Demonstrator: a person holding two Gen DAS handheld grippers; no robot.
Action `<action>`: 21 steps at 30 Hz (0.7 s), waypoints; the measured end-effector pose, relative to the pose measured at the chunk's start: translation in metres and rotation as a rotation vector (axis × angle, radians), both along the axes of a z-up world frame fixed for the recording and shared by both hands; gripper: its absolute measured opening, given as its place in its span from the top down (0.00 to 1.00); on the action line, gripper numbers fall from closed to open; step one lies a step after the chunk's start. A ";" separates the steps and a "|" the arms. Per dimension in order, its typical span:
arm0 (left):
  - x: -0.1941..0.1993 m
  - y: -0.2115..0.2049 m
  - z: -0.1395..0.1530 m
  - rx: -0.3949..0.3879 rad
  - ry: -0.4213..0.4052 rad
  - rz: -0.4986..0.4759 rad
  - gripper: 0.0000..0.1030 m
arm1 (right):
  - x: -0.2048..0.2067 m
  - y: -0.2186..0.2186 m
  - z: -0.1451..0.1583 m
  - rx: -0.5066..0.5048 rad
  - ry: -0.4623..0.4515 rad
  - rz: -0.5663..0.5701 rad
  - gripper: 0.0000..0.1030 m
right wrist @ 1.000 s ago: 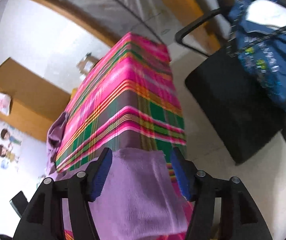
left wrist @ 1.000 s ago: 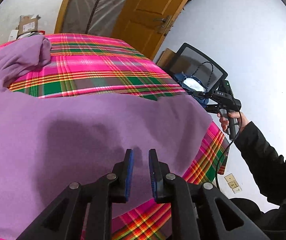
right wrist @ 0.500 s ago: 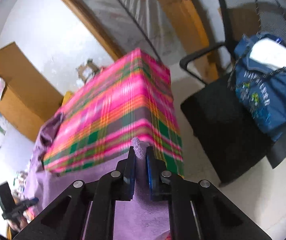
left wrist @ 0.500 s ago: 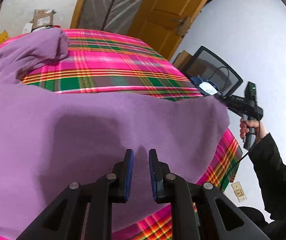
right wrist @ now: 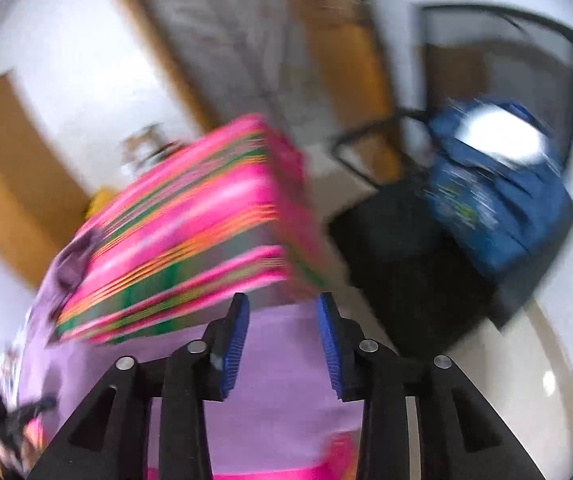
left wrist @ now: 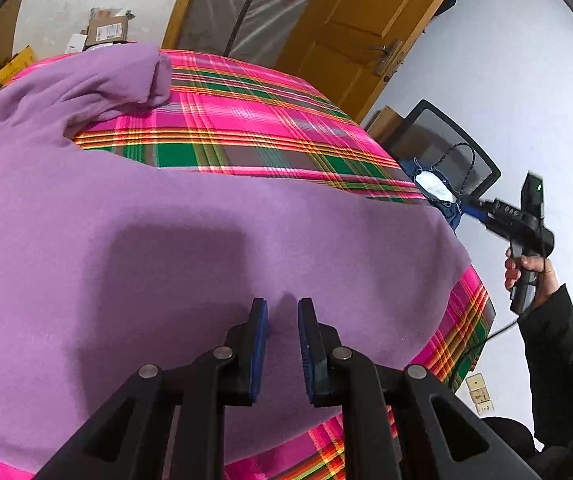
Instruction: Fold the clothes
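A purple fleece garment (left wrist: pixel 206 240) lies spread over a table with a pink-and-green plaid cloth (left wrist: pixel 266 120). One of its sleeves (left wrist: pixel 126 72) is bunched at the far left. My left gripper (left wrist: pixel 282 312) hovers over the garment's near part. Its jaws stand narrowly apart and purple cloth shows through the gap. Off the table's right edge, a hand in a dark sleeve holds my right gripper (left wrist: pixel 472 210). In the blurred right wrist view the right gripper (right wrist: pixel 282 312) is opening above the garment's corner (right wrist: pixel 278 380), with nothing pressed between the pads.
A black mesh office chair (left wrist: pixel 446 148) with a blue bag (right wrist: pixel 498 192) on its seat stands just past the table's far right corner. Behind are a wooden door (left wrist: pixel 346 32) and cardboard boxes (left wrist: pixel 106 32). Wall sockets (left wrist: pixel 478 394) sit low on the right wall.
The right gripper closed on the garment's right corner, tugged it outward, then let go and rose. The corner now lies flat near the table edge. The left gripper barely shifted.
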State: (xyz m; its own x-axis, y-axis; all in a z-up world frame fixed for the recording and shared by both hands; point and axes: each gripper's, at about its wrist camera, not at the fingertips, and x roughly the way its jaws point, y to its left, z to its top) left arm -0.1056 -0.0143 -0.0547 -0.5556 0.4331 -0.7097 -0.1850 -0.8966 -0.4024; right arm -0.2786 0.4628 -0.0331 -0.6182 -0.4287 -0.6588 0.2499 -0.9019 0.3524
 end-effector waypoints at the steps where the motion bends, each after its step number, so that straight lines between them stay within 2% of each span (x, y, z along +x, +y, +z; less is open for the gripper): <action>1: 0.000 0.002 -0.001 0.000 -0.003 -0.003 0.85 | 0.001 -0.022 0.001 0.020 0.012 0.076 0.51; 3: 0.001 0.004 -0.002 -0.002 -0.003 -0.007 0.85 | 0.000 -0.067 -0.001 0.073 0.029 0.233 0.51; 7: 0.005 0.004 -0.001 -0.004 -0.002 -0.008 0.85 | -0.007 -0.140 -0.017 0.200 0.038 0.457 0.51; 10: 0.008 0.001 -0.001 -0.008 -0.001 -0.007 0.85 | -0.014 -0.170 -0.029 0.259 0.020 0.573 0.51; 13: 0.010 -0.002 -0.003 0.002 -0.002 -0.008 0.85 | -0.020 -0.178 -0.040 0.311 -0.022 0.627 0.52; 14: 0.010 -0.002 -0.003 0.003 -0.002 -0.009 0.85 | -0.020 -0.179 -0.040 0.316 -0.024 0.639 0.56; 16: 0.010 -0.001 -0.003 0.003 0.001 -0.013 0.84 | -0.016 -0.180 -0.040 0.330 -0.021 0.659 0.82; 17: 0.009 0.001 -0.003 -0.001 0.003 -0.017 0.84 | -0.014 -0.179 -0.040 0.335 -0.018 0.663 0.84; 18: 0.009 0.002 -0.002 -0.008 0.005 -0.022 0.84 | -0.012 -0.178 -0.040 0.337 -0.015 0.667 0.91; 21: 0.011 0.011 -0.002 -0.015 0.010 -0.059 0.83 | -0.001 -0.177 -0.031 0.362 0.045 0.644 0.92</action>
